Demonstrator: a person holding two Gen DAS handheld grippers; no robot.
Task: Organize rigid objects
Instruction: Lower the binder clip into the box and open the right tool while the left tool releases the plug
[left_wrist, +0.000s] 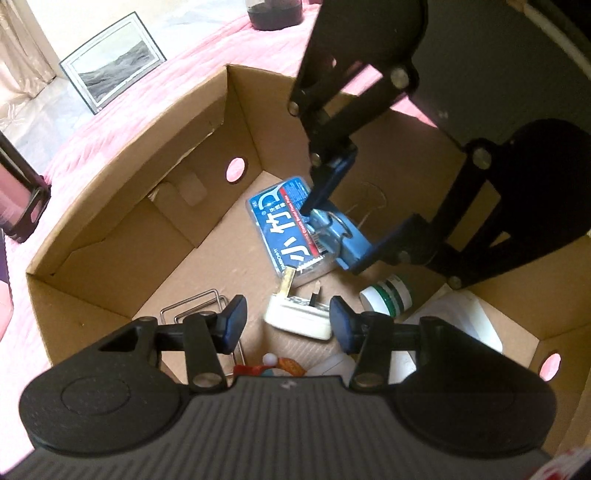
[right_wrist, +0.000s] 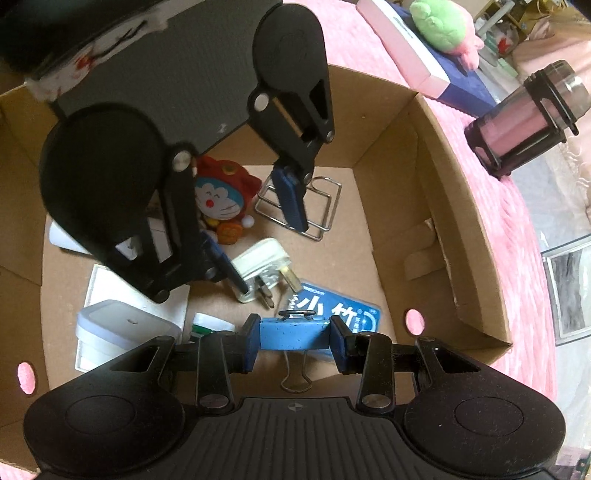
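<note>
A blue binder clip (right_wrist: 294, 334) is being held across its long axis between the two pads of the right gripper (right_wrist: 294, 338), its wire handles pointing forward and back along the fingers. It is being carried inside the cardboard box (left_wrist: 236, 122), just above the blue packet (left_wrist: 284, 229) lying on the floor. The left gripper (left_wrist: 286, 325) is being kept wide apart and empty, with the white plug (left_wrist: 297, 317) lying directly ahead between its pads, prongs aimed away toward the packet. The plug is judged nearer to the left claw, while the clip release is judged a matter for the right one
</note>
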